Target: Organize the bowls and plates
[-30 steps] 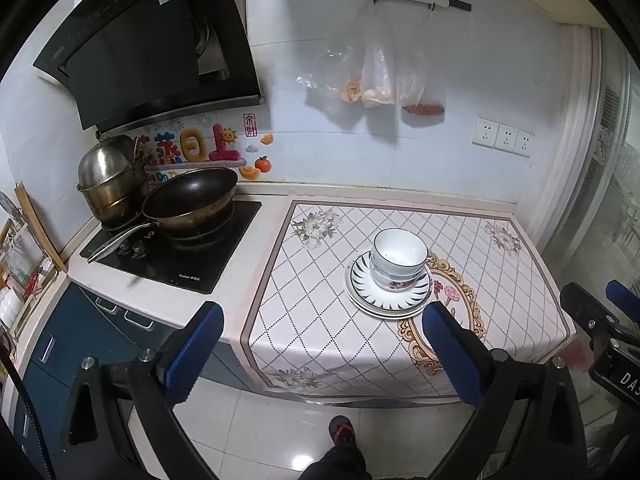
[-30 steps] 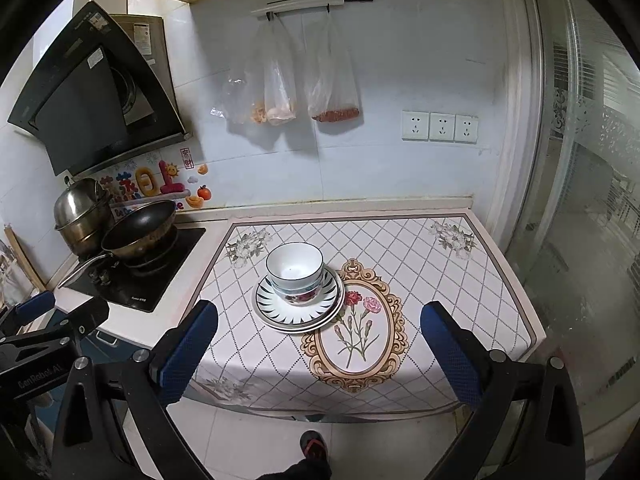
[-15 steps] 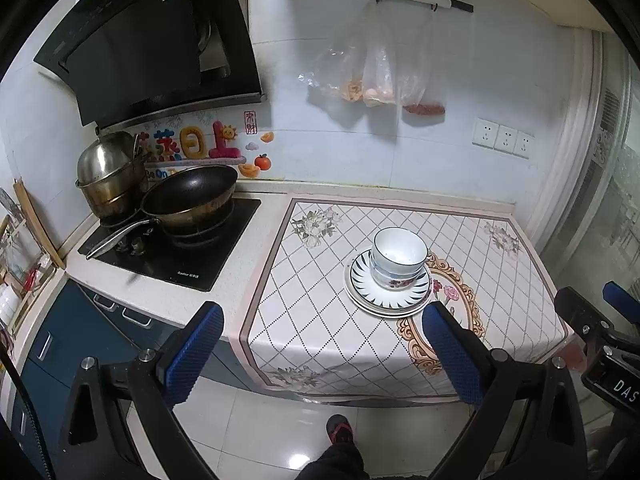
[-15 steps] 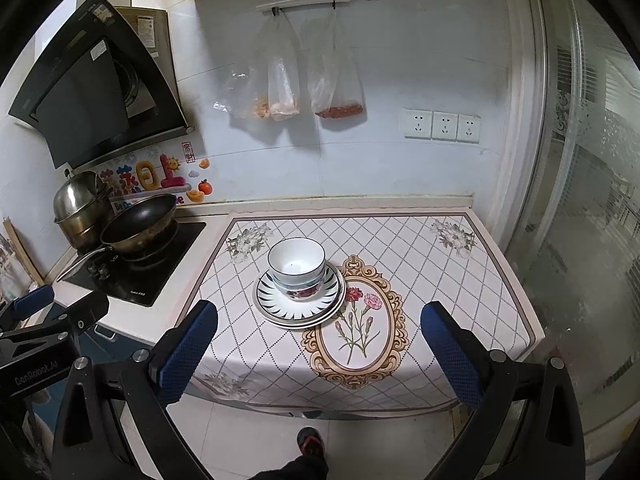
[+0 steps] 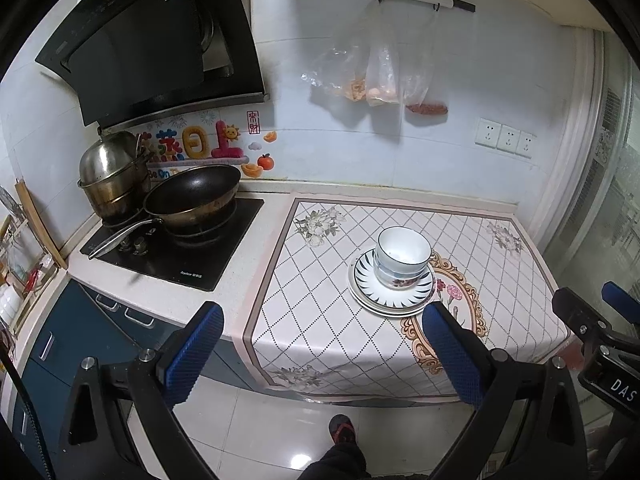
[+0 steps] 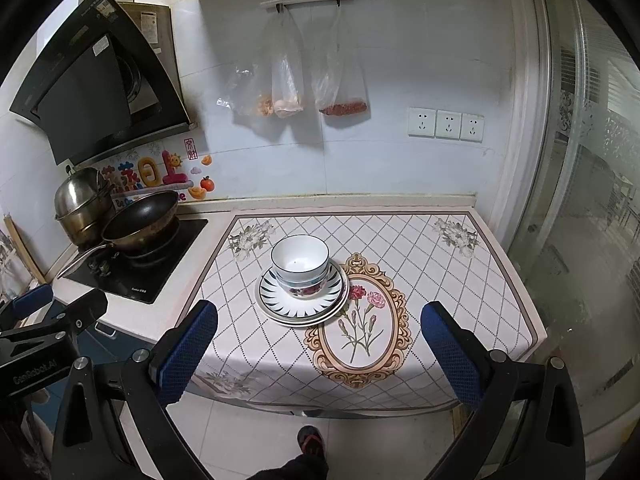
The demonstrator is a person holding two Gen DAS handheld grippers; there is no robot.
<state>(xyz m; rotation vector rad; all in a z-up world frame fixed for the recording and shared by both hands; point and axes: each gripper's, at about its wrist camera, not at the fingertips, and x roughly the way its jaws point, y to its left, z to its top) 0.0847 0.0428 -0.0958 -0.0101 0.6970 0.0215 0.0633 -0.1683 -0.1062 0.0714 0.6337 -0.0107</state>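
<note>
White bowls with a floral base (image 5: 402, 256) (image 6: 301, 266) sit nested on a stack of striped plates (image 5: 390, 294) (image 6: 301, 302) on the patterned counter cloth. My left gripper (image 5: 320, 332) is open and empty, held back from the counter's front edge, above the floor. My right gripper (image 6: 320, 330) is open and empty, also short of the counter, with the stack ahead between its fingers. Each gripper shows at the edge of the other's view.
A black wok (image 5: 192, 196) and a steel pot (image 5: 110, 176) stand on the stove (image 5: 176, 248) at left. Plastic bags (image 6: 288, 80) hang on the wall. A glass door (image 6: 592, 200) is at right. My foot (image 6: 310, 440) is on the tiled floor.
Both grippers have drifted slightly; the view rose a little. The bowls and plates have not moved.
</note>
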